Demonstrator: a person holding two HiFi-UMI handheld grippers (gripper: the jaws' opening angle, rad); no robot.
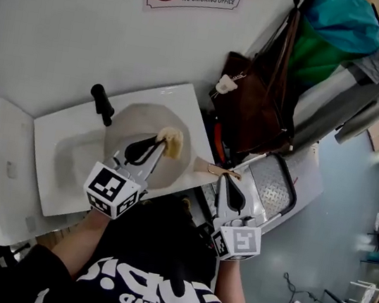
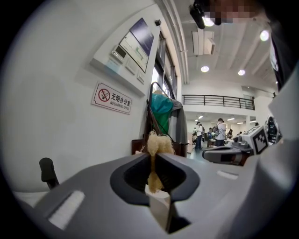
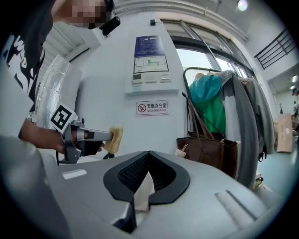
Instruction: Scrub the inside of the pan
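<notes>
Left gripper jaws pinching tan sponge above pan, right gripper jaws pressed together, empty, beside pan

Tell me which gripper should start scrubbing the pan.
Left. The left gripper clamps the sponge over the pan. The right gripper is shut on nothing, off past the pan's edge.

Rough, fibrous sponge; matt, smooth pan; smooth white tabletop.

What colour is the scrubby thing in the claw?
The scrubber is pale yellowish tan; left gripper view.
</notes>
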